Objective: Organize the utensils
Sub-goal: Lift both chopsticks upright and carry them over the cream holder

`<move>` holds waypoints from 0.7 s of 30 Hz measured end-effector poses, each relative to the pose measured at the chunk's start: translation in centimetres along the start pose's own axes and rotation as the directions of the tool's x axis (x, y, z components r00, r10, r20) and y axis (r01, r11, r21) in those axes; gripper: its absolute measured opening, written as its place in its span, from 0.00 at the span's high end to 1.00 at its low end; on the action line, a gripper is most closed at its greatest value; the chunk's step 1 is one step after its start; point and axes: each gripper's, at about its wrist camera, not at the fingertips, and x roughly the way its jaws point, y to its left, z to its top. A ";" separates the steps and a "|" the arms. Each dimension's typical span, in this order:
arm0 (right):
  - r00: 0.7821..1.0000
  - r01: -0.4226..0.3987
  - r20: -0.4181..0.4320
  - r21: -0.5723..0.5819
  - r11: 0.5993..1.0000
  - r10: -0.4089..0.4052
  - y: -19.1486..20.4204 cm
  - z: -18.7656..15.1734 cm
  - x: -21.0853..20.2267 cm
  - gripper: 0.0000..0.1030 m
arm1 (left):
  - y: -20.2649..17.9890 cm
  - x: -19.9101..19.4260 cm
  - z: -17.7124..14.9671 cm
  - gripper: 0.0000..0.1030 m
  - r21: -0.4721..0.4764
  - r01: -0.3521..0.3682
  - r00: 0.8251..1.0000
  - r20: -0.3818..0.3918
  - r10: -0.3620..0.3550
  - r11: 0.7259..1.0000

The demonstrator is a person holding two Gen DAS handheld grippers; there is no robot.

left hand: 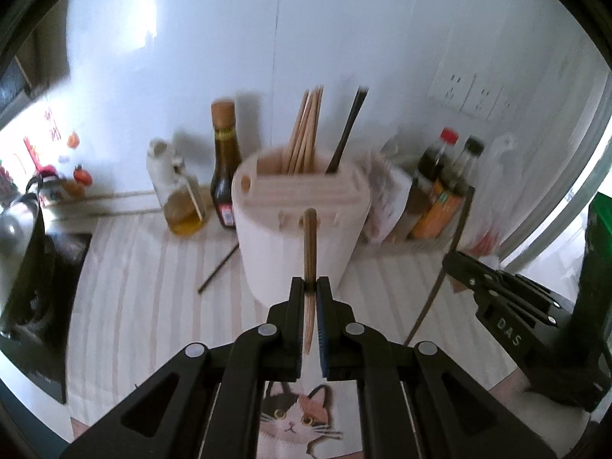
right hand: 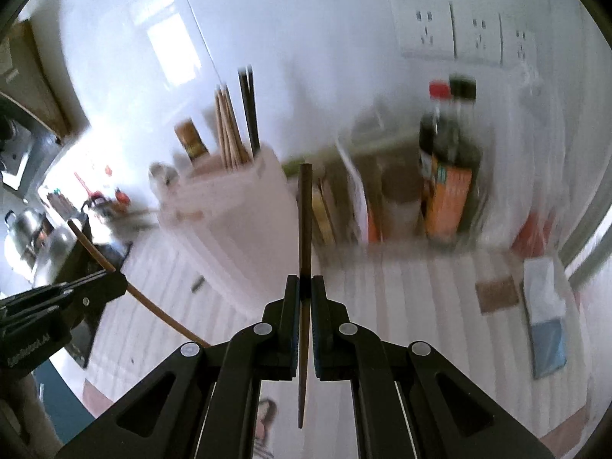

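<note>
Several chopsticks already stand in the holder [left hand: 302, 206]. Left gripper [left hand: 310, 287] clamps a light chopstick [left hand: 310, 244], right gripper [right hand: 305, 287] a dark chopstick [right hand: 305, 222]; another stick [left hand: 218, 267] lies on the tabletop [left hand: 153, 306].

The left gripper [left hand: 310, 287] is pinching a wooden chopstick [left hand: 309, 241] upright. The right gripper [right hand: 305, 284] is clamping a dark chopstick [right hand: 305, 210], standing beside the left.

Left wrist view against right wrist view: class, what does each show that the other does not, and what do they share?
Only the left wrist view shows the loose dark chopstick on the mat and the cat picture. Only the right wrist view shows the brown square and blue packet. Both show the white holder, wall sockets, and each tool, left and right, clamping a chopstick.
</note>
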 end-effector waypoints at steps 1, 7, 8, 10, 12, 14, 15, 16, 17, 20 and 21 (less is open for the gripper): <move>1.000 -0.004 0.013 -0.004 1.000 0.004 0.2 0.8 -0.5 0.95 | -0.3 -0.5 0.4 0.97 0.001 0.005 1.000 0.009 -0.005 1.000; 0.992 -0.048 0.118 -0.010 0.999 0.049 1.0 6.5 -3.9 0.95 | -1.6 -4.0 4.8 0.97 0.015 0.051 0.994 0.092 -0.052 0.999; 0.990 -0.053 0.133 -0.012 0.999 0.054 1.2 7.6 -4.4 0.95 | -1.8 -4.3 5.4 0.97 0.014 0.055 0.993 0.103 -0.056 0.998; 0.982 -0.065 0.175 -0.010 0.998 0.066 1.3 9.9 -5.6 0.95 | -2.0 -5.5 7.7 0.97 0.011 0.064 0.987 0.145 -0.065 0.998; 0.976 -0.072 0.207 -0.013 0.997 0.073 1.6 12.0 -6.5 0.95 | -2.0 -6.5 9.7 0.97 0.009 0.066 0.981 0.180 -0.067 0.998; 0.967 -0.079 0.240 -0.020 0.997 0.082 2.1 14.3 -7.3 0.95 | -1.9 -7.3 11.9 0.97 0.007 0.061 0.974 0.216 -0.061 0.998; 0.964 -0.077 0.253 -0.025 0.997 0.080 2.3 15.2 -7.5 0.95 | -1.8 -7.5 12.7 0.97 0.004 0.060 0.971 0.230 -0.059 0.998; 0.960 -0.078 0.266 -0.028 0.997 0.083 2.6 16.0 -7.6 0.95 | -1.6 -7.6 13.7 0.97 0.005 0.055 0.969 0.241 -0.055 0.998; 0.957 -0.082 0.275 -0.031 0.996 0.088 2.8 16.9 -7.6 0.95 | -1.3 -7.6 14.6 0.97 0.001 0.047 0.967 0.249 -0.045 0.999; 0.949 -0.085 0.302 -0.041 0.996 0.093 3.8 19.0 -7.0 0.95 | -0.5 -6.7 16.4 0.97 -0.005 0.022 0.968 0.251 -0.020 1.000; 0.948 -0.085 0.305 -0.045 0.995 0.095 4.2 19.6 -6.5 0.95 | 0.0 -6.1 17.0 0.97 -0.006 0.013 0.970 0.242 -0.011 1.000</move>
